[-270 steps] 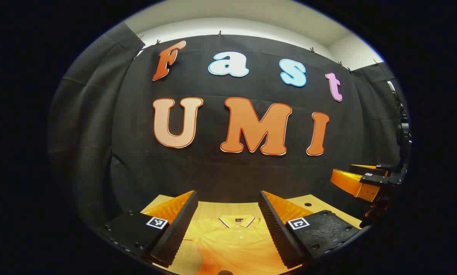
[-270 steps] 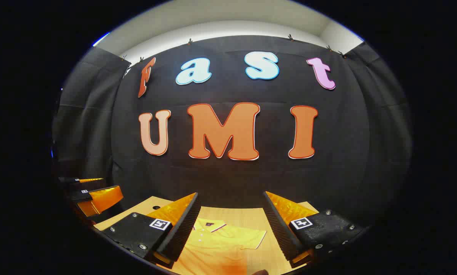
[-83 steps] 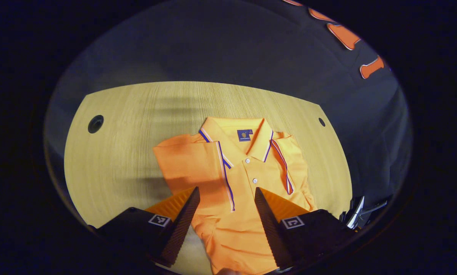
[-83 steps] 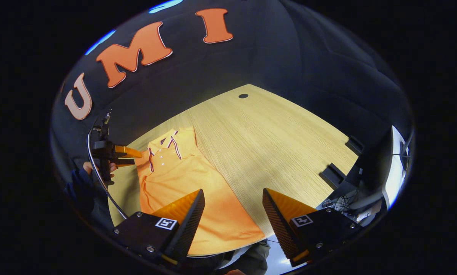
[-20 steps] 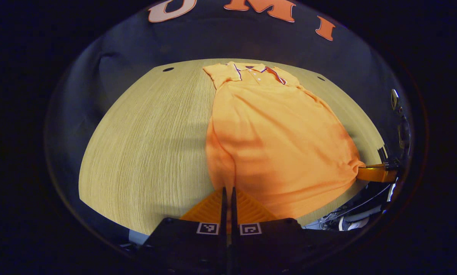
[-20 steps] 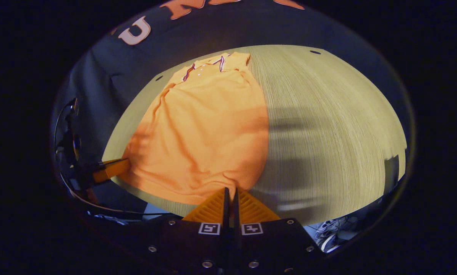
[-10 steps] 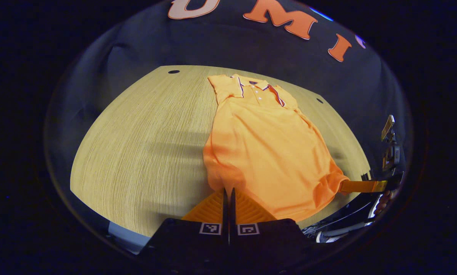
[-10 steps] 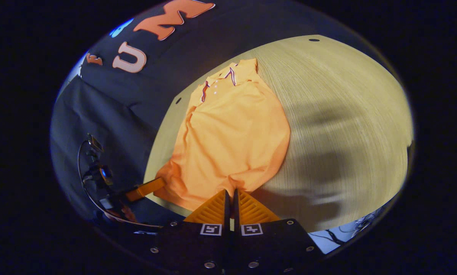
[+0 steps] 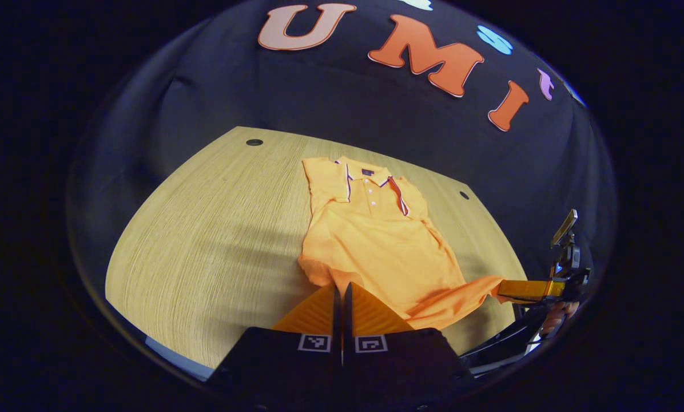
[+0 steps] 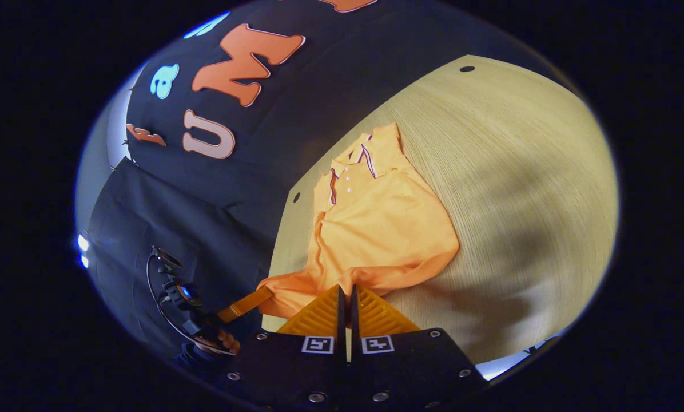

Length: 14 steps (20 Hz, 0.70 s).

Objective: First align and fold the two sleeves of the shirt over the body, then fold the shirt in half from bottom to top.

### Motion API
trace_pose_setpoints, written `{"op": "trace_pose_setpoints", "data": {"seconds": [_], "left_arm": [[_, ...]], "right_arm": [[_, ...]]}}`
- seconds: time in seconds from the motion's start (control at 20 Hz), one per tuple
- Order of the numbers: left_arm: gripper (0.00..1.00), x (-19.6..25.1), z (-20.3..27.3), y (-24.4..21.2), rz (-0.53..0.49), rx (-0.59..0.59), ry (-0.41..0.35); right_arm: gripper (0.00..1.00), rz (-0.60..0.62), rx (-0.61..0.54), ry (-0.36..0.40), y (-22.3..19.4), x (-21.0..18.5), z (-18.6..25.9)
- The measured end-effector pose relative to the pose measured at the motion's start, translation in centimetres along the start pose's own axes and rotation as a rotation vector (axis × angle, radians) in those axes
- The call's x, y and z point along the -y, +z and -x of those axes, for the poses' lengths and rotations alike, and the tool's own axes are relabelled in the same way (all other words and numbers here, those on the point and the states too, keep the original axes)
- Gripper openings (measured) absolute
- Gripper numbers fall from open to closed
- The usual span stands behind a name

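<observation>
- The orange polo shirt [image 9: 376, 240] — soft knit, striped collar, sleeves folded over its body — lies on the pale wood-grain table [image 9: 205, 229], its hem lifted off the top.
- Left gripper [image 9: 339, 293] and right gripper [image 10: 346, 293] each clench a hem corner.
- The left gripper view shows the right gripper [image 9: 528, 288] at the far corner; bare tabletop flanks the shirt.

A light wooden tabletop [image 9: 205, 229] with fine straight grain carries soft shadows across its surface. Near its far left corner is a small round dark hole [image 9: 254, 142]; a second, smaller hole [image 9: 464, 195] sits near the far right corner. Behind the far edge hangs the booth's black cloth wall [image 9: 330, 97], loosely creased. Below the near edge, at the right, dark cables [image 9: 490, 346] show dimly.
</observation>
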<state>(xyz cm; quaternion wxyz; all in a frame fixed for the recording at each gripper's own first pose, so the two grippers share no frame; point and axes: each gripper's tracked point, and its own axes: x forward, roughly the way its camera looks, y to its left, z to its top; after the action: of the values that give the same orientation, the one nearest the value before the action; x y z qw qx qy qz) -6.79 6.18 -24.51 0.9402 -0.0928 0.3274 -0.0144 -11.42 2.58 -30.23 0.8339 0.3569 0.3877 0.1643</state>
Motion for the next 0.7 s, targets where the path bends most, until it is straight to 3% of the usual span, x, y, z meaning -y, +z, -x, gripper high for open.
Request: {"op": "trace_pose_setpoints", "data": {"seconds": [0.15,0.7], "left_arm": [[0.01,0.5,-0.1,2.5,-0.003,0.031,-0.012],[0.01,0.5,-6.2,12.4,-0.001,0.047,-0.079]], "right_arm": [[0.03,0.006,0.023,0.033,1.4,-1.1,0.4],[0.03,0.048,0.114,-0.015,11.0,-3.6,-3.9]]}}
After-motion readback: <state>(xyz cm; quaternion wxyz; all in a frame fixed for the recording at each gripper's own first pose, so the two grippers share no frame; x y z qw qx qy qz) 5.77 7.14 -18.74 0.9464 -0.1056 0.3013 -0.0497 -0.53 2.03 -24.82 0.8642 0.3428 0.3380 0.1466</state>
